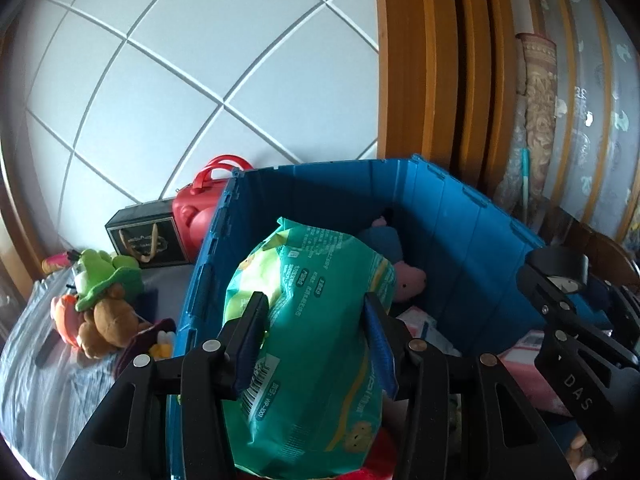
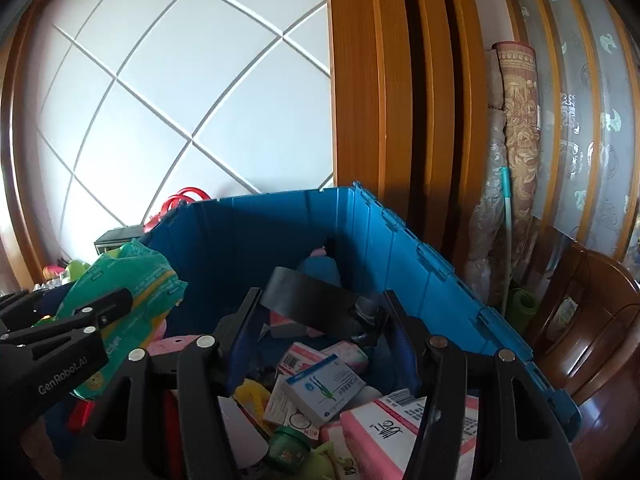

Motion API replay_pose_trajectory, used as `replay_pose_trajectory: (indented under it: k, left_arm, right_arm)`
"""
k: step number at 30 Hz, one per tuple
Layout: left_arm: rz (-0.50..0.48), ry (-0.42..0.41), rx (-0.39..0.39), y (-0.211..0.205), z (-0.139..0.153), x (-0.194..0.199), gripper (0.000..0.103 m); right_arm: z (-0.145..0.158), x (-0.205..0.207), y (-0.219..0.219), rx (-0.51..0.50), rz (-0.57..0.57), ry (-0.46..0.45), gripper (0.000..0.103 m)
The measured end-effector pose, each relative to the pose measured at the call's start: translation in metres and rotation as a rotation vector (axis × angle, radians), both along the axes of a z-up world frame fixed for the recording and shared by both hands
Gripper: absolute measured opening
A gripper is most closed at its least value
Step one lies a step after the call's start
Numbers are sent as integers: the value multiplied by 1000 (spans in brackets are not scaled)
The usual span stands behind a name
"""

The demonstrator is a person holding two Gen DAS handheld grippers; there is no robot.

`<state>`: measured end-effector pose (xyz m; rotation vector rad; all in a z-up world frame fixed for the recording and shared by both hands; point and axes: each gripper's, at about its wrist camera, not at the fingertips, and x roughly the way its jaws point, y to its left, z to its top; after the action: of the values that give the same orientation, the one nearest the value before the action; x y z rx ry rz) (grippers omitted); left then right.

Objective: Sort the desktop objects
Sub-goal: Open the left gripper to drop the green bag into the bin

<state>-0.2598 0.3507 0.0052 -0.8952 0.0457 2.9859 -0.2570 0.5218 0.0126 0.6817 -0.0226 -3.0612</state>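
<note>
Two tools work over a blue crate [image 2: 420,280]. Nearest in the left wrist view, the left tool [image 1: 316,312] is clamped on a green wipes pack [image 1: 312,320], its two pads pressed into the pack's sides, holding it above the crate's near left wall. The right tool [image 2: 320,312] grips a black roll of tape [image 2: 308,292] between its fingers, above the crate's interior. Below it lie a white and blue box [image 2: 324,388], pink packets [image 2: 384,436] and a green jar [image 2: 288,444]. Deeper in the crate sits a pink plush [image 1: 408,280]. Left of the crate, stuffed toys [image 1: 100,300] lie on a grey cloth [image 1: 40,380], with a red bag [image 1: 200,208] behind.
</note>
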Motion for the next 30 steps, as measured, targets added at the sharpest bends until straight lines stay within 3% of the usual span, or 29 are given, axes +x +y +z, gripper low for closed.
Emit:
replay_pose_trajectory:
  k: [3,8,21,22,26,30]
  left_arm:
    - [-13,-10,-19,4,-2,-1,50]
    - [-16,-15,-13,3,-2,-2,80]
    - [6,-43,18,-4,-5,-5,81]
    - [6,-40,15,-4,-5,-5,81]
    - [5,-36,8,-3,-5,-4,81]
    - [7,-39,10,-4,-5,-4,81]
  right_arm:
    - [-2,0,-5,18,-15,-7,58]
    - [-3,-5,-3,10,-27,-32,58]
    - [-6,-7,0,2,-68,-52,58]
    - [-6,-7,-1,8,-73,-53,59]
    - [-4,-4,0,3,-81,-39,91]
    - [-3,-3,0,0,-82,-38,94]
